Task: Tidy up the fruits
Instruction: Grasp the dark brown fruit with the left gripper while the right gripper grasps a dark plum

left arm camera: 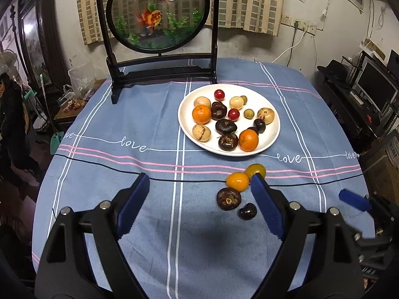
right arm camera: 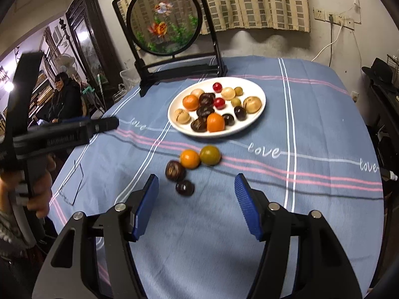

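Note:
A white plate [left arm camera: 185,120] [right arm camera: 259,114] holds several fruits: oranges, red cherries, tan longans, dark water chestnuts. Loose on the blue cloth in front of it lie an orange [left arm camera: 237,181] [right arm camera: 190,159], a yellow-green fruit [left arm camera: 255,170] [right arm camera: 210,155], a brown water chestnut [left arm camera: 228,198] [right arm camera: 175,170] and a small dark fruit [left arm camera: 247,211] [right arm camera: 184,187]. My left gripper [left arm camera: 200,186] is open and empty; the loose fruits lie just inside its right finger. My right gripper [right arm camera: 197,186] is open and empty, with the dark fruit between its fingertips' line.
A black-framed round goldfish screen [left arm camera: 159,12] [right arm camera: 163,20] stands at the table's back. A thin black cord [left arm camera: 112,168] crosses the cloth. The right gripper's blue fingertip [left arm camera: 354,199] shows at the left wrist view's right. A person [right arm camera: 63,97] sits left of the table.

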Tool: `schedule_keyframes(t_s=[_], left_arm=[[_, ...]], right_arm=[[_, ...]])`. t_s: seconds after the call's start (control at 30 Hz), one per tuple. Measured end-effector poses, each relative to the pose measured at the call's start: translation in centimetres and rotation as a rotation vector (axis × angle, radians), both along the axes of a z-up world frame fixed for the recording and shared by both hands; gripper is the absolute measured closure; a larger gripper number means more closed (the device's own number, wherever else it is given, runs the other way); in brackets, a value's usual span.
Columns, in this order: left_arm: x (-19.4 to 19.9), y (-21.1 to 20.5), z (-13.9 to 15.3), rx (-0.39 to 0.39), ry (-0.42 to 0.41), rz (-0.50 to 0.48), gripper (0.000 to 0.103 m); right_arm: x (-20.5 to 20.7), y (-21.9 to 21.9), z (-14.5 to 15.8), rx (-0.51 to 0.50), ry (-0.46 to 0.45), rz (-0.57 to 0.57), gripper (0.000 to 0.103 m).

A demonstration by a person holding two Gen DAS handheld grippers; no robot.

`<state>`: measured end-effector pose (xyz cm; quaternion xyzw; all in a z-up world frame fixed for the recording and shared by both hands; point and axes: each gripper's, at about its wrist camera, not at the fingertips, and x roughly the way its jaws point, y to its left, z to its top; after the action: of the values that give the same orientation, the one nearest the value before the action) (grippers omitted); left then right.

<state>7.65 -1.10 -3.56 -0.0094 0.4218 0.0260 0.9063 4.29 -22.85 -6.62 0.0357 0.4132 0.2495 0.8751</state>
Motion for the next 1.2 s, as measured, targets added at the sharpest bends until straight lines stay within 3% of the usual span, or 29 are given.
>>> schedule_keyframes(t_s=[0.27,0.7,0.97,1.03,1.2], left_arm=[[1.0,0.0,-1.6,-0.016,0.049,-0.029,0.017],[4.8,1.9,-6.5,-0.053,0.152,-0.021,0.018],[5.1,3.2,-11.4,-0.094,0.235,-0.068,0.036],[4.9,3.0,-12.2,-0.106,0.252,-0.09,0.041],[5.5,1.3,-12.6,-0.122,0.251,-0.164,0.041]], right_arm=[[-0.8,0.8,-1.3,-0.032,0.026,0.026,0.039],[2.0,4.4,-5.2,-0.083,0.09,0.119,0.039],[3.9,7.3,-8.4,-0.095,0.102,0.224,0.039],[4.6,7.7,-9.0,-0.092,0.106,0.235,0.043],[6.2,8.7,-10.6,-0.093,0.12,0.256,0.054]])
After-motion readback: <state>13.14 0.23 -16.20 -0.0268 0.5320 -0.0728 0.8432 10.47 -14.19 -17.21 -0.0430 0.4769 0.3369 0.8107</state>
